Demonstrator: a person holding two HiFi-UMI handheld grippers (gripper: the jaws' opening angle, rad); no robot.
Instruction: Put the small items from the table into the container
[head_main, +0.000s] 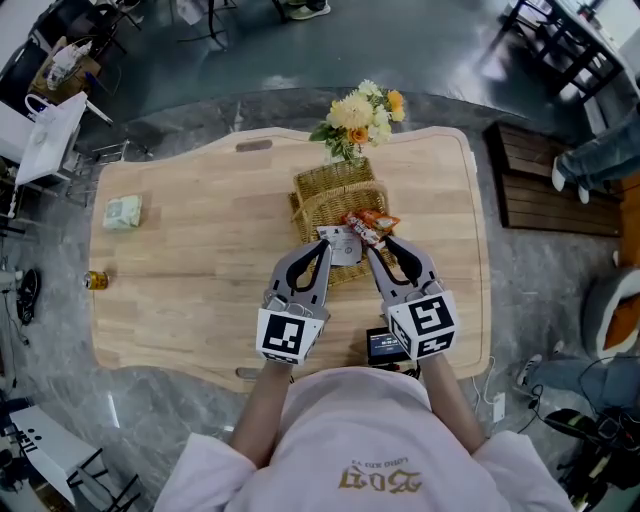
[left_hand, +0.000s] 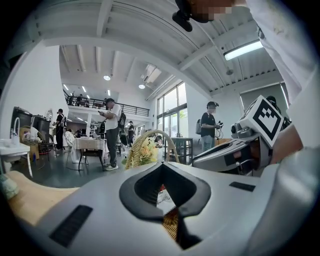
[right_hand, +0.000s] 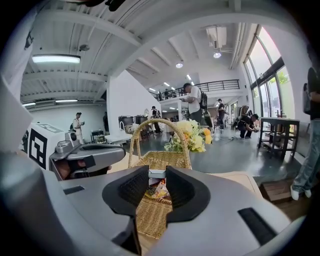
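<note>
A wicker basket (head_main: 325, 190) with a handle stands mid-table, with flowers (head_main: 358, 112) behind it. My right gripper (head_main: 381, 243) is at the basket's near rim, shut on an orange snack packet (head_main: 372, 224) that shows between its pads (right_hand: 157, 190). In the right gripper view the basket (right_hand: 170, 160) lies just ahead of my right gripper (right_hand: 157, 171). My left gripper (head_main: 322, 246) is shut, its tip beside a white packet (head_main: 346, 248) at the basket's near edge. Through my left gripper (left_hand: 161, 168) I see that white packet (left_hand: 163, 198) and the basket handle (left_hand: 150, 134).
A pale green packet (head_main: 123, 212) and a small amber bottle (head_main: 95, 280) lie at the table's far left. A black device (head_main: 384, 346) sits at the front edge under my right gripper. A bench (head_main: 540, 180) stands right of the table (head_main: 200, 250).
</note>
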